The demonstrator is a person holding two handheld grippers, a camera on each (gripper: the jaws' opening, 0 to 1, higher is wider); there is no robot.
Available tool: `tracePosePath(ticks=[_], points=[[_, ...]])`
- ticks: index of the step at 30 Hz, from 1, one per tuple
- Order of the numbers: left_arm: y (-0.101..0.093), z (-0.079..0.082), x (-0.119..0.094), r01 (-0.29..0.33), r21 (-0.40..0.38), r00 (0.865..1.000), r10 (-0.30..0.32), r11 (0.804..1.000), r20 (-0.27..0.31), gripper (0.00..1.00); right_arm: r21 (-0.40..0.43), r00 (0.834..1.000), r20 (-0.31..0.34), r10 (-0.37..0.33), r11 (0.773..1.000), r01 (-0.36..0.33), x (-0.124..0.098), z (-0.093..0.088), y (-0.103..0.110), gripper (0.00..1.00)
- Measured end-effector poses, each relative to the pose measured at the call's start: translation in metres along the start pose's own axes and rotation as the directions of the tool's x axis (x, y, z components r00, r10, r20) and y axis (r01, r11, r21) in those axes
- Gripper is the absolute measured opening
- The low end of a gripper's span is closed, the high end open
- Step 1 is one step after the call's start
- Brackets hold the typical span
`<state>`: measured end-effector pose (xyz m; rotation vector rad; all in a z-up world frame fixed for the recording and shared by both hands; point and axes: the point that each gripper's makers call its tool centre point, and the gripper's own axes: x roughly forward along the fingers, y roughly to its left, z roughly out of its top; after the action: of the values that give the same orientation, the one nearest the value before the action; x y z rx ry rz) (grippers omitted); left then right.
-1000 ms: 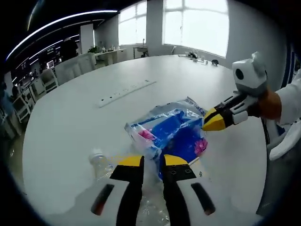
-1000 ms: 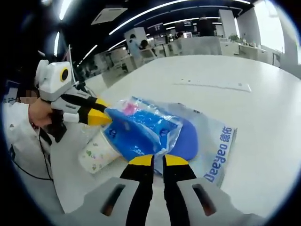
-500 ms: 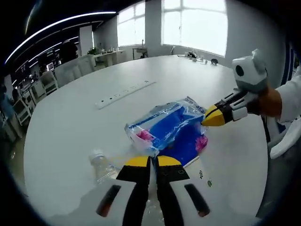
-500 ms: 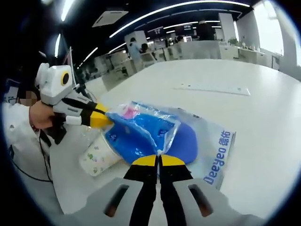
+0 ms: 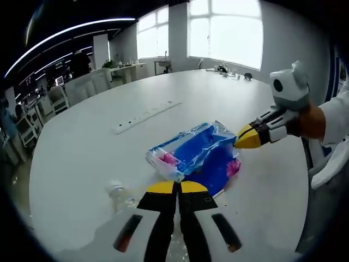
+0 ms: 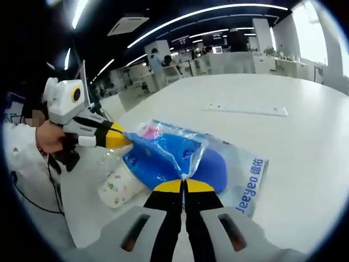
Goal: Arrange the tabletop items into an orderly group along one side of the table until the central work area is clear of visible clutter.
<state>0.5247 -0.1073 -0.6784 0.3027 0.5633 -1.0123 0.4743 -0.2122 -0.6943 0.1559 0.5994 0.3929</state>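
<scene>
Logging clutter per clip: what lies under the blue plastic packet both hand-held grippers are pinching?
Under the blue packet lie a clear Deeyeo-printed bag and a patterned paper cup on its side. Whatever sits beneath the packet's middle is covered.

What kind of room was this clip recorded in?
Probably an open-plan office or meeting area: a big white table with a power strip on it, rows of desks behind, strip ceiling lights and large windows.

Big open office, dim on one side

Bright windows [image 5: 226,30] wash out the far wall, long ceiling light strips [image 6: 207,11] run over rows of desks [image 6: 240,57], and a huge white table [image 5: 82,147] with a power strip [image 5: 146,111] sits up front.
</scene>
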Motion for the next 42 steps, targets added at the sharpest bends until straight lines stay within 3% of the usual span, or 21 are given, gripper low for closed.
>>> tracePosePath(ticks=[24,42], points=[[-0.029,0.044,-0.006,0.016,-0.035,0.998,-0.013,0.999,0.067,0.0,0.001,0.996,0.09,-0.022,1.0,0.022,-0.043,0.038,-0.022,0.0],[-0.083,0.091,0.02,0.058,0.002,0.993,-0.058,0.998,0.103,0.0,0.0,0.985,0.137,-0.104,0.994,0.105,-0.096,0.05,-0.069,0.0]])
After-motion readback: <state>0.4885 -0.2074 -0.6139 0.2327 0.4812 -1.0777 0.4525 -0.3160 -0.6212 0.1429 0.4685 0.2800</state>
